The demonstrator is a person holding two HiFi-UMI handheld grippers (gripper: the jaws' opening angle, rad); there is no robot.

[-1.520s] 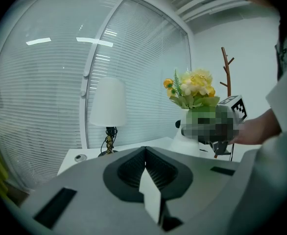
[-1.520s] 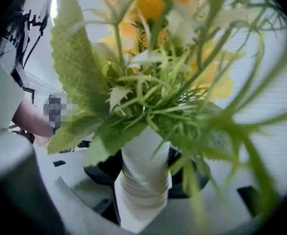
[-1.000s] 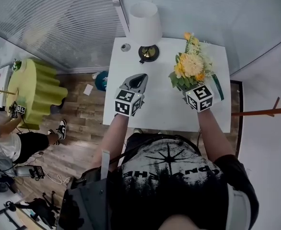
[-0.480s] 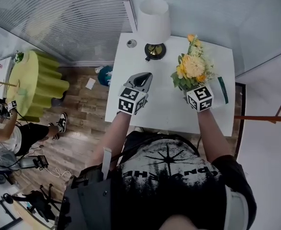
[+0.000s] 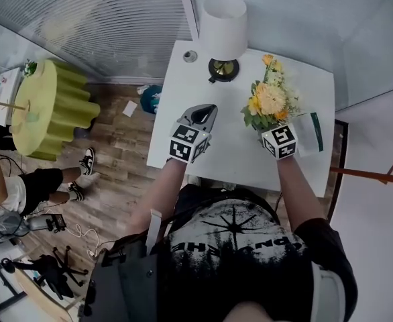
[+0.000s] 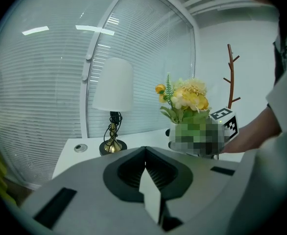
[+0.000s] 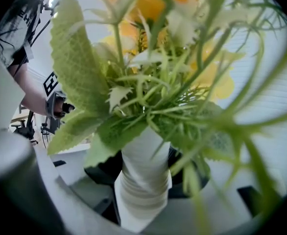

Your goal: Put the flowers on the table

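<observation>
White lamp (image 5: 223, 25); yellow-green draped stand (image 5: 49, 106).

Place: a staged room inside an office-like studio, dressed to look like a home.
Walls: pale glazed partitions with white slatted blinds (image 5: 116, 25) drawn across them.
Floor: wood-look planks (image 5: 119, 180), with loose cables (image 5: 76, 232) and a dark tripod (image 5: 49, 275) lying at the lower left.
Furniture: a plain white table (image 5: 233, 159) in the corner, a round table (image 5: 45, 109) under a yellow-green cloth, and a branch-shaped wooden coat stand (image 6: 230, 77).
Dressing: a white-shaded lamp (image 5: 223, 29) on a brass foot, and yellow flowers (image 5: 269, 99).
People: a second person (image 5: 19, 193) in shorts and sneakers beside the recording gear.
</observation>
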